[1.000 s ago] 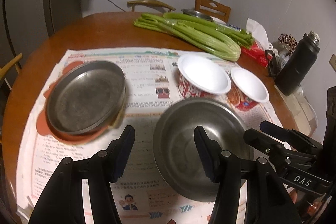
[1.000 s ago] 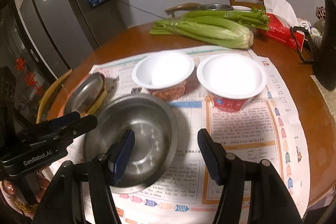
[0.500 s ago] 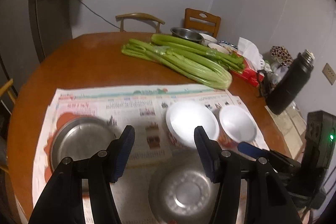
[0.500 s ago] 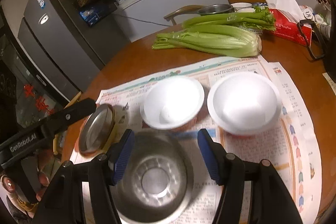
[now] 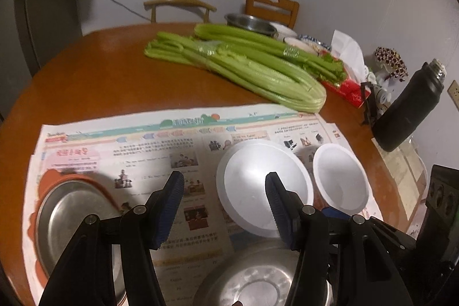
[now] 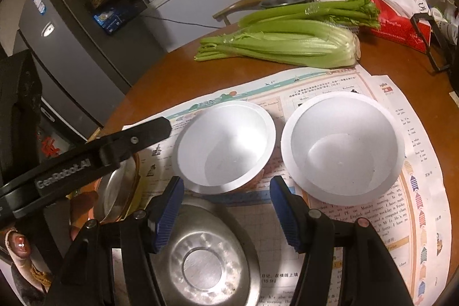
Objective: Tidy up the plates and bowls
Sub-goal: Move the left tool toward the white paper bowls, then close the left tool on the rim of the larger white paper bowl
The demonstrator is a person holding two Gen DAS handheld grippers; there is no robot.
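Two white bowls with red patterned sides stand side by side on a newspaper (image 5: 143,139): the larger (image 5: 258,185) (image 6: 226,145) and the smaller (image 5: 340,177) (image 6: 342,148). A steel bowl (image 5: 252,283) (image 6: 206,257) sits nearest me. A steel plate (image 5: 71,220) (image 6: 117,191) rests on an orange plate at the left. My left gripper (image 5: 223,208) is open and empty above the paper, its right finger over the larger white bowl's rim. My right gripper (image 6: 226,210) is open and empty over the steel bowl's far edge, just short of the larger white bowl.
Celery bunches (image 5: 238,68) lie across the round wooden table (image 5: 86,82) behind the paper. A red tissue box (image 5: 347,91), a black flask (image 5: 410,108) and more dishes (image 5: 249,22) crowd the far right. Chairs stand behind. A hand (image 6: 17,243) holds the left gripper's body (image 6: 100,151).
Both grippers have advanced toward the white bowls, which now look larger. The steel bowl and steel plate have slid to the bottom of the views. Jaw openings look the same.
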